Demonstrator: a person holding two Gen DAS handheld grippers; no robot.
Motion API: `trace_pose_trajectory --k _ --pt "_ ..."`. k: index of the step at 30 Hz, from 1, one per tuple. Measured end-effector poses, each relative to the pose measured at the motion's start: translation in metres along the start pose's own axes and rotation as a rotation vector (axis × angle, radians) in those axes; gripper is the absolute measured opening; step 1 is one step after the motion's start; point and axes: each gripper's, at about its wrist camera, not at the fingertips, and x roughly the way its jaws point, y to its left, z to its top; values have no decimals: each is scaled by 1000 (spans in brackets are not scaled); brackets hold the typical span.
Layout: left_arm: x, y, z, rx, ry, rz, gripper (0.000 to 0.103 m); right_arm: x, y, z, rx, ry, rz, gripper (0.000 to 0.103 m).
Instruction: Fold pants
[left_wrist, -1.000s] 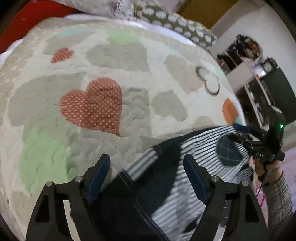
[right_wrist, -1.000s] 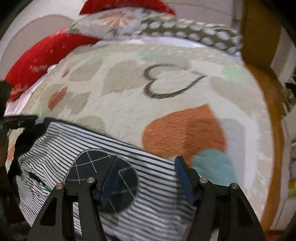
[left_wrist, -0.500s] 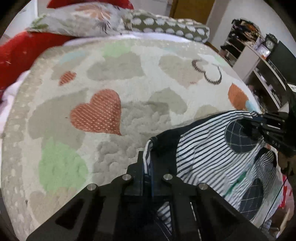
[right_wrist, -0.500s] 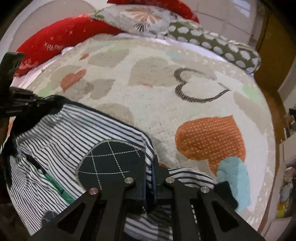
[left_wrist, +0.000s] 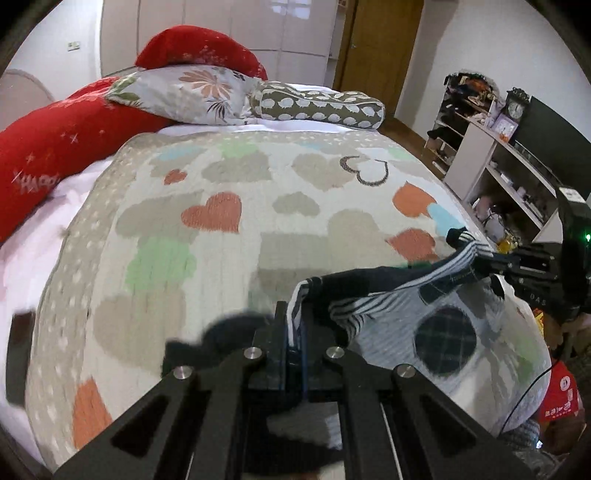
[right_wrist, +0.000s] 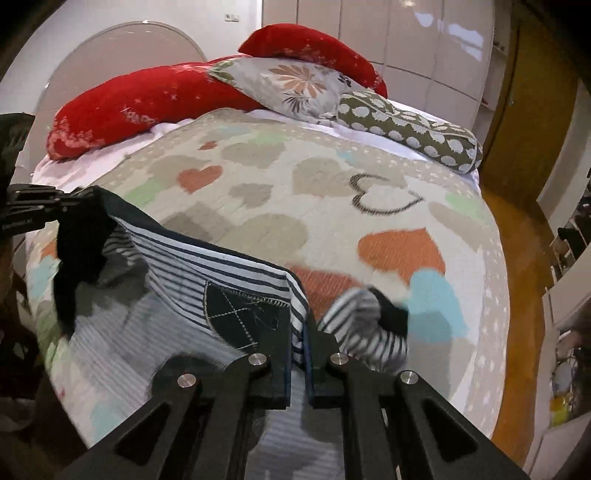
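The pants (left_wrist: 399, 295) are white with dark stripes, a navy waistband and dark plaid patches. They hang stretched between my two grippers above the heart-patterned bedspread (left_wrist: 229, 221). My left gripper (left_wrist: 293, 332) is shut on one corner of the waistband. My right gripper (right_wrist: 298, 334) is shut on the other corner; it also shows in the left wrist view (left_wrist: 480, 266). In the right wrist view the pants (right_wrist: 207, 273) run left to the left gripper (right_wrist: 55, 210). The lower part of the pants is blurred and hangs below.
Red cushions (left_wrist: 55, 136), a floral pillow (left_wrist: 199, 92) and a dotted bolster (left_wrist: 317, 105) lie at the head of the bed. White shelves (left_wrist: 491, 162) with clutter and a clock stand to the right. A wooden door (right_wrist: 532, 96) and wood floor are beyond the bed's right edge.
Both grippers closed on the waistband and lifted it off the bedspread. The pants now hang in the air between them, and both cameras are higher and look farther across the bed.
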Motion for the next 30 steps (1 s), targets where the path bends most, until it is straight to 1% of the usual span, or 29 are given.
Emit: trace_pose_trajectory --k 3,6,8,10,11,13,14,17,18,19,21,22,24,25,26,27,28,29,30 --pt "-6 0 -35 -59 7 -17 5 -9 15 -29 11 5 12 6" --pt "-7 0 -62 -104 27 -30 5 -14 30 -58 32 16 23 6" --pt "-7 -2 -80 -120 40 -26 6 -16 36 -76 58 27 40 6" --pt "-5 -4 -95 -129 59 -6 6 -19 42 -95 77 37 36 6" --pt "-3 -4 -102 -131 71 7 8 -19 43 -101 87 41 33 7" --pt "-4 -5 -113 -143 92 21 16 -21 41 -116 132 47 27 8" --pt "-5 -4 -116 -148 95 24 18 -24 39 -122 161 51 30 10" --pt "-19 -3 -124 -168 83 27 33 -33 25 -139 263 61 37 15" --pt "-27 -2 -127 -175 73 32 42 -39 19 -144 298 59 30 15" --pt "-35 -2 -129 -181 57 41 49 -47 12 -149 333 46 25 16" --pt "-50 0 -132 -185 28 56 49 -64 -2 -153 401 6 18 19" --pt "-56 0 -132 -187 18 62 49 -73 -7 -154 425 -18 -7 20" --pt "-65 0 -132 -193 -1 70 50 -85 -10 -146 433 -68 -39 22" --pt "-68 0 -132 -196 -10 71 52 -86 -10 -141 429 -82 -41 28" --pt "-70 -1 -130 -197 -19 66 53 -84 -8 -132 417 -90 -42 37" --pt "-71 -2 -129 -198 -23 63 54 -81 -4 -126 405 -93 -46 41" --pt "-69 -3 -127 -199 -24 63 54 -74 2 -117 384 -92 -66 49" --pt "-67 -3 -125 -201 -21 63 54 -63 8 -106 363 -80 -104 54" --pt "-65 -4 -122 -206 -17 62 54 -55 12 -99 353 -68 -133 56"
